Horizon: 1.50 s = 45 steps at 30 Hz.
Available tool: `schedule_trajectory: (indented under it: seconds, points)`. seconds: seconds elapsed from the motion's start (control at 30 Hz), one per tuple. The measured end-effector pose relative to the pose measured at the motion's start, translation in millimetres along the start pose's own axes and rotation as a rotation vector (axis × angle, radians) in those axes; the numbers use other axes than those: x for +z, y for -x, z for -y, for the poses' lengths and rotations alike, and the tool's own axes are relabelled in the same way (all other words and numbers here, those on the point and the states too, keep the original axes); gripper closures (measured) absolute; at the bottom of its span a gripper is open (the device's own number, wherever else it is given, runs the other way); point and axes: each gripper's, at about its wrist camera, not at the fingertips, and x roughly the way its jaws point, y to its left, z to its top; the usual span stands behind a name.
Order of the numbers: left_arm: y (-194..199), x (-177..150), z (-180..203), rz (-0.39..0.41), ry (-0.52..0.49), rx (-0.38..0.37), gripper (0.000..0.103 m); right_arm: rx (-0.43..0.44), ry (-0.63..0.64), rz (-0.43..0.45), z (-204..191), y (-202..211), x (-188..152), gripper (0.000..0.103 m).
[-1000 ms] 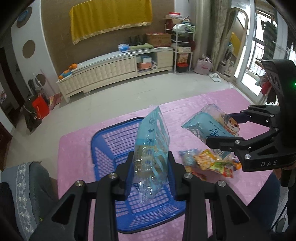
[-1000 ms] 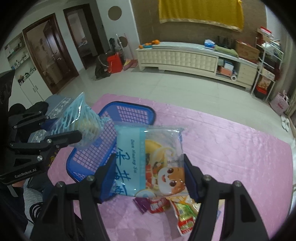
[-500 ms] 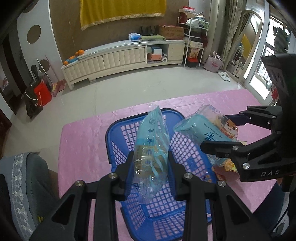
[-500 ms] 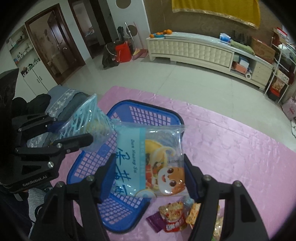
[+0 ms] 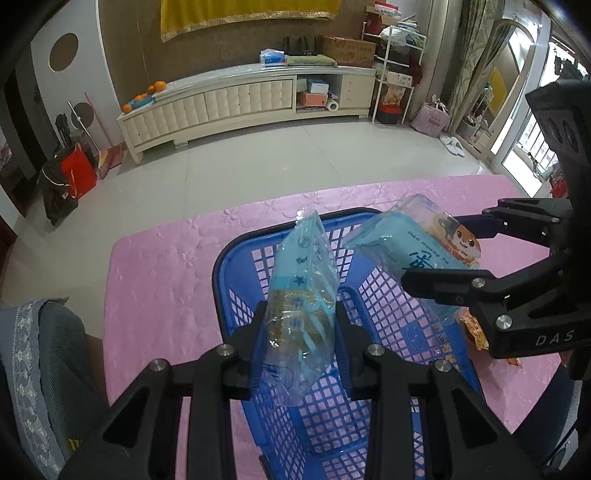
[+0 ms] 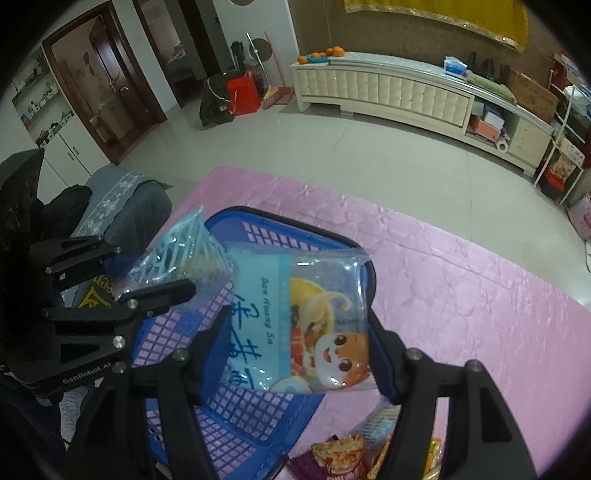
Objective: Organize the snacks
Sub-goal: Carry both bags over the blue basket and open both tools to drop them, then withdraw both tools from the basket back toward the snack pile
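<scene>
Both grippers are pinching soft, crinkly packs over the blue basket (image 5: 236, 280): left gripper (image 5: 298, 325) on a clear cracker bag (image 5: 301, 295), right gripper (image 6: 299, 339) on the cartoon snack bag (image 6: 295, 317). They look light and probably slippery, so I'd hold mid-body, not the seams.

A home living room; a long cream TV cabinet (image 5: 236, 99) holds oranges (image 5: 147, 92) under a yellow wall cloth (image 5: 243, 13); tiled floor (image 5: 229, 166); slippers (image 5: 453, 144) by the glass door (image 5: 524, 140).

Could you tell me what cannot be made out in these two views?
- Basket floor: the blue basket bottom is partly hidden by the left gripper and its clear snack bag in the left wrist view.
- Loose snack packets: cut off by the bottom edge and the right gripper in the right wrist view.
- Cartoon snack bag: small print unreadable.
</scene>
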Motion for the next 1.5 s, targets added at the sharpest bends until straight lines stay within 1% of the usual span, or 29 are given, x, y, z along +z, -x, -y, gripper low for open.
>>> schedule_trajectory:
  seconds: [0.2, 0.23, 0.27, 0.3, 0.33, 0.37, 0.43, 0.57, 0.73, 0.93, 1.0, 1.03, 1.2, 1.4, 1.5]
  points:
    - [-7, 5, -5, -0.004, -0.008, 0.009, 0.071, -0.017, 0.024, 0.000, -4, -8, 9, 0.032]
    - [-6, 4, -6, 0.006, -0.009, 0.019, 0.068, -0.017, 0.025, 0.001, -5, -10, 10, 0.031]
    - [-5, 4, -7, 0.011, -0.009, 0.024, 0.061, -0.021, 0.026, -0.001, -4, -12, 11, 0.030]
    - [-4, 4, -7, 0.014, -0.010, 0.029, 0.056, -0.027, 0.027, -0.005, -5, -13, 11, 0.026]
    - [-2, 2, -7, 0.022, -0.011, 0.037, 0.047, -0.036, 0.034, -0.012, -5, -14, 11, 0.017]
    - [0, 1, -8, 0.032, -0.012, 0.041, 0.045, -0.053, 0.042, -0.011, -5, -13, 11, 0.014]
    - [4, -2, -9, 0.041, -0.012, 0.038, 0.045, -0.073, 0.051, 0.008, -6, -7, 9, 0.011]
    - [12, -6, -8, 0.046, -0.003, 0.052, 0.044, -0.084, 0.060, 0.037, -7, 4, 5, 0.010]
    - [23, -11, -7, 0.053, 0.019, 0.042, 0.044, -0.081, 0.057, 0.052, -9, 18, -1, 0.010]
    - [44, -21, 4, 0.078, 0.023, 0.044, 0.044, -0.082, 0.048, 0.077, -11, 38, -12, 0.009]
    - [51, -22, 8, 0.087, 0.022, 0.043, 0.042, -0.085, 0.050, 0.083, -14, 45, -16, 0.009]
    - [55, -23, 11, 0.094, 0.021, 0.045, 0.040, -0.088, 0.052, 0.087, -17, 48, -19, 0.009]
    - [75, -30, 24, 0.138, 0.006, 0.063, 0.040, -0.088, 0.051, 0.116, -23, 66, -28, 0.009]
    - [104, -41, 38, 0.200, 0.003, 0.065, 0.033, -0.073, 0.050, 0.184, -33, 91, -41, 0.009]
    - [118, -47, 46, 0.234, 0.002, 0.075, 0.026, -0.071, 0.056, 0.212, -36, 103, -47, 0.009]
